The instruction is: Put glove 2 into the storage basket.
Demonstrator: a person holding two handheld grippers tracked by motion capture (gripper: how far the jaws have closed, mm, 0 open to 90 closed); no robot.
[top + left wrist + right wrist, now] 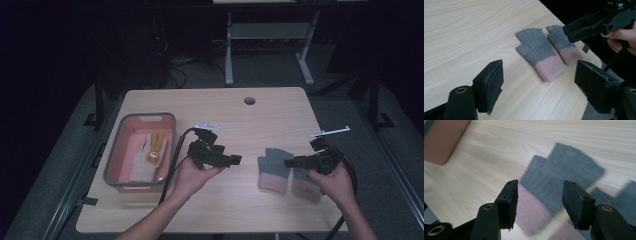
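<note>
- While nothing is gripped yet, two grey gloves with pink cuffs lie flat on the desk near its right edge: left-hand glove (273,169) and right-hand glove (305,183), side by side, barely apart, fingers pointing toward the far edge.
- Judged as sorting of gloves into the pink bin (116,160) by the left edge of the desk; one white glove with yellow parts (150,152) already inside, apparently done.
- Remaining, as judged: both grey gloves to be picked up and carried across to the bin.
- Right gripper (289,163) poised over the grey gloves, jaws parted moderately wide, nothing between the pads; in the right gripper view the pink cuff and grey knit lie below the gap, contact not confirmed.
- Left gripper (236,159) held above bare desk between bin and gloves, pointing toward the gloves, jaws wide apart and empty; no contact with anything.
- Next step judged: descent and closing on a glove.
</note>
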